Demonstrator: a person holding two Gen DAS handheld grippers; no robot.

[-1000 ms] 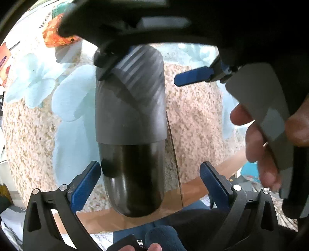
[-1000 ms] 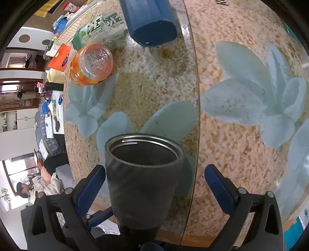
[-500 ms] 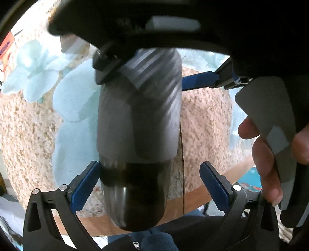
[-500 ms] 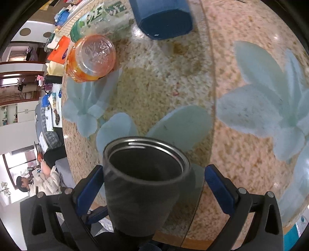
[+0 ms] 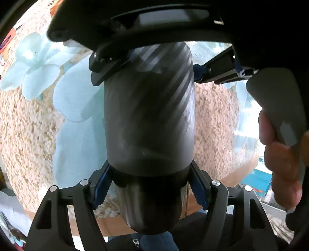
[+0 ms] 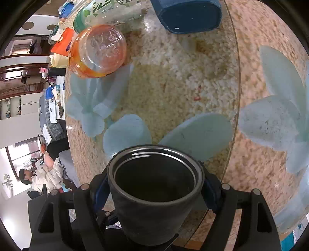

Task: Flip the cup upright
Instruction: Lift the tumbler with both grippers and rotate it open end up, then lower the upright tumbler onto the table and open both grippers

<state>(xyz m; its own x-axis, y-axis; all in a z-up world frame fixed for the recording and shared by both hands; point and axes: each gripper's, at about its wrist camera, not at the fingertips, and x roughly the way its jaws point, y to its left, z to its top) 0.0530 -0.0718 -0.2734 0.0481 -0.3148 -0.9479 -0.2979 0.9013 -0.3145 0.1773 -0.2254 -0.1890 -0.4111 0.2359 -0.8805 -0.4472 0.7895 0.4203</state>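
Note:
The cup (image 5: 148, 119) is a dark grey tumbler with a bare steel base end. It is held above the table. My left gripper (image 5: 149, 190) is shut on it near the steel base; the blue pads (image 5: 101, 190) press both sides. In the right wrist view I look into the cup's open mouth (image 6: 154, 181). My right gripper (image 6: 154, 190) is shut on the cup just below its rim. The right gripper's body covers the cup's far end in the left wrist view.
The table (image 6: 193, 92) has a beige pebble top with pale blue flowers under glass. An orange plastic bottle (image 6: 97, 51) and a green bottle (image 6: 108, 13) lie at the far left. A blue container (image 6: 190, 14) stands at the far edge. The wooden table edge (image 5: 108, 225) is near.
Both grippers have closed from wide open onto the cup. The left gripper moved closer along the cup. The cup's open end now tilts more toward the right camera.

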